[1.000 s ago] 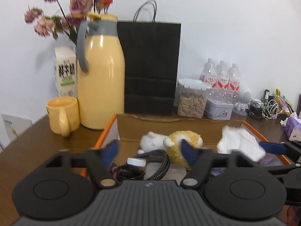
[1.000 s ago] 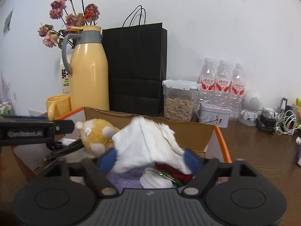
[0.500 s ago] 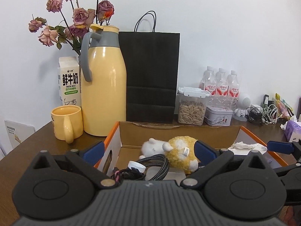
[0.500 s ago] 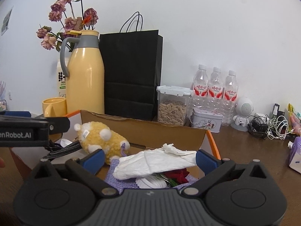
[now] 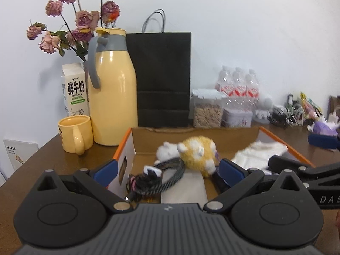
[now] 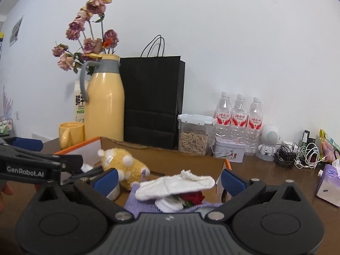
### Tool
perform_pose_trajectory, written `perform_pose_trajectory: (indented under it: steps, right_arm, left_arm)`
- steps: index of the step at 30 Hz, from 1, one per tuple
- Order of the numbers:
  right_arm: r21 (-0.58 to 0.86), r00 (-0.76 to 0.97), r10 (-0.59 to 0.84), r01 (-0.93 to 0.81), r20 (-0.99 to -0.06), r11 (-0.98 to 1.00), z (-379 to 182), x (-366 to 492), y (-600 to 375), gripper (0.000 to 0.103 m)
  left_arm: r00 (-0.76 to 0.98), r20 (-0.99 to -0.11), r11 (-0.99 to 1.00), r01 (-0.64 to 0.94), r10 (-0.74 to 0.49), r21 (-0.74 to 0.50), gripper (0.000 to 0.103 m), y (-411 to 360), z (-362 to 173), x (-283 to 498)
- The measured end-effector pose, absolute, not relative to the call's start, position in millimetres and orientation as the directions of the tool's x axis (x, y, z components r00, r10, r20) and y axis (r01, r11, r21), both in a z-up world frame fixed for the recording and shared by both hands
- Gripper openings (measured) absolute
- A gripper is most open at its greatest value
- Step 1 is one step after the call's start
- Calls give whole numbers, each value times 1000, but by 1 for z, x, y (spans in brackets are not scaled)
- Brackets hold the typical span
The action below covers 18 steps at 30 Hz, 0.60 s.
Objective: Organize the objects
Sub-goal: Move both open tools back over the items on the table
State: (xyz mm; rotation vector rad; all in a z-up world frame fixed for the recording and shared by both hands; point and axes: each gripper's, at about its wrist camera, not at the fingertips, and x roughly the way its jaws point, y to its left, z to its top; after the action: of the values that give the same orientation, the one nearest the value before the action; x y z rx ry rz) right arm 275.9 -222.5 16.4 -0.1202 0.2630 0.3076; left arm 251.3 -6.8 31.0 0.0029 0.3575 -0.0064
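An open cardboard box [image 5: 125, 144] with orange edges lies in front of both grippers. Inside are a yellow and white plush toy [image 5: 197, 153], a braided cable [image 5: 167, 174] and a white cloth [image 5: 259, 153]. My left gripper [image 5: 167, 170] hangs open over the box's near left part, nothing between its blue pads. In the right wrist view the white cloth [image 6: 176, 186] lies flat on a red flower [image 6: 192, 197] and purple fabric [image 6: 140, 206], next to the plush toy [image 6: 123, 165]. My right gripper [image 6: 169, 180] stands open above the cloth, pads apart from it.
Behind the box stand a yellow jug [image 5: 112, 97], a yellow mug [image 5: 75, 132], a milk carton [image 5: 74, 89], dried roses [image 5: 82, 19], a black paper bag [image 5: 163, 78], a seed jar [image 6: 193, 136], a tin [image 6: 228, 152] and three water bottles [image 6: 240, 114]. Cables [image 6: 297, 153] and a tissue pack [image 6: 328, 182] lie right.
Both grippers' jaws have spread wide and both drew back a little. The white cloth, earlier bunched up between the right fingers, has dropped flat into the box.
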Motion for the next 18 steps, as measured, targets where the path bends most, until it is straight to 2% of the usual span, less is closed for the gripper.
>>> perform_pose_trajectory:
  steps: [6,14,18]
  right_arm:
    - [-102,903,299,-344,-309,933,8,251,-225,103]
    - [-126,860,298,-378,-415,917,-12,226,-237,103]
    - [-123,832,292,-390,-472,913,-23,223,-240,93]
  left_arm:
    - [930,-367,999,32,-23,20,103,-2,26,232]
    - [887,-459,995,79,-41,62,103,3,5,214]
    - [863,-504,993,87,-35,79,103,5,-5,212]
